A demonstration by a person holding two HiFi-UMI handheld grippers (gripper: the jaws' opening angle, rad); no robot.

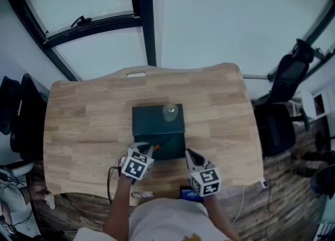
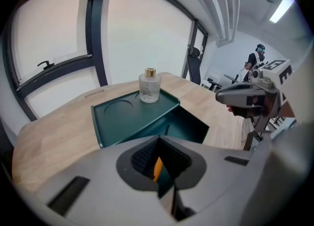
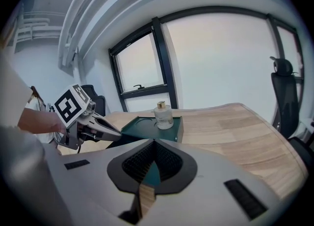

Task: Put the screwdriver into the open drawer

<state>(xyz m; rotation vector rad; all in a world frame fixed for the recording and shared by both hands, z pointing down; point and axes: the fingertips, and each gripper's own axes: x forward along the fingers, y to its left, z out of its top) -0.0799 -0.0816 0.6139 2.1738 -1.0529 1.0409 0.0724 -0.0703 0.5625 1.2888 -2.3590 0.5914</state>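
In the head view, the orange-handled screwdriver (image 1: 156, 146) appeared to lie in the open drawer (image 1: 178, 150), its handle just beside the left gripper (image 1: 149, 149) and its dark shaft slanted away rightward; the right gripper (image 1: 190, 155) was farther off. In the left gripper view, the ribbed black pads (image 2: 142, 157) were seen closed on nothing, with orange glimpsed beyond them. In the right gripper view, the jaws were likewise shut and empty.

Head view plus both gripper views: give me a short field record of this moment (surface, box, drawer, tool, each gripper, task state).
Surface: wooden table
Box: dark green box mid-table, its drawer open toward the person
On box: glass bottle, upright, gold cap
Tool: screwdriver, orange handle, by the drawer's left edge in the head view
Left: left gripper shut on the screwdriver
Right: right gripper jaws together, empty, right of the drawer
Task state: screwdriver not yet released into the drawer
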